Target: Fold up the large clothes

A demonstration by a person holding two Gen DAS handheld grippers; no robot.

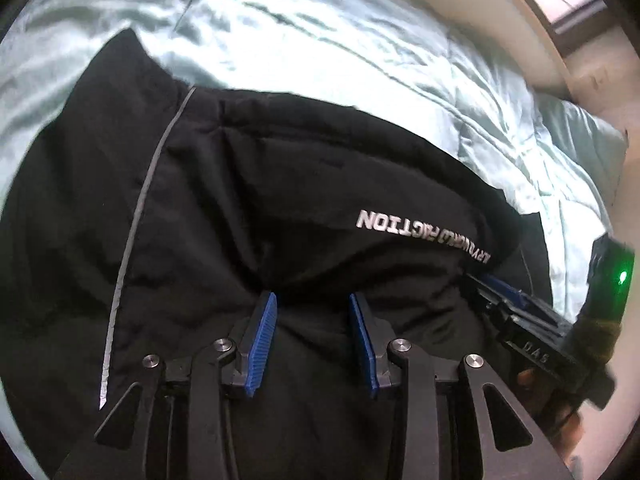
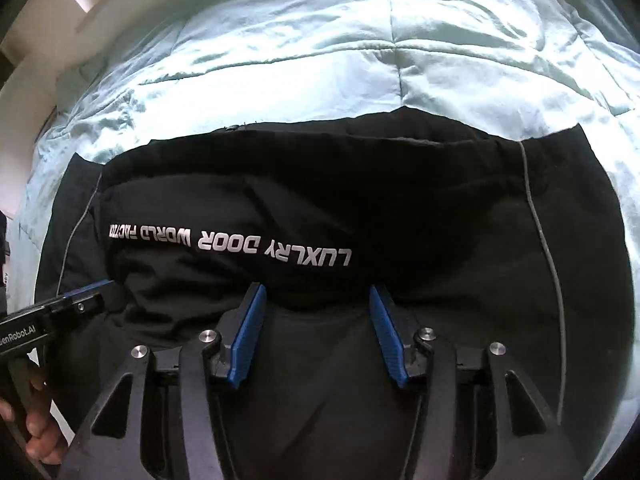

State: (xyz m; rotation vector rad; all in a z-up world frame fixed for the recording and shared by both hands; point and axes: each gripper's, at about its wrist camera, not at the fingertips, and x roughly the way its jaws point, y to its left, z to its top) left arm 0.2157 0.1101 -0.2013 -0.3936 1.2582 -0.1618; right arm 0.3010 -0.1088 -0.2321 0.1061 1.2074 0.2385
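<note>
Bedding comes first: a pale green quilted comforter point(image 2: 320, 40) covers the bed, and on it lies the black jacket point(image 2: 360, 200), spread broadly and already doubled over, to judge by the thick rolled edge along its far side. Its long axis runs left to right across both views; the white "LUXLRY DOOR WORLD" lettering point(image 2: 228, 242) reads upside down, so its top edge faces the person. Grey piping point(image 1: 132, 220) curves down one side panel. This looks like mid-fold, between grips: the next move calls for pinching the near edge at two spots and carrying it over evenly. The left gripper point(image 1: 312, 312) and right gripper point(image 2: 316, 304) hover low over the cloth, fingers spread apart and grasping nothing.
</note>
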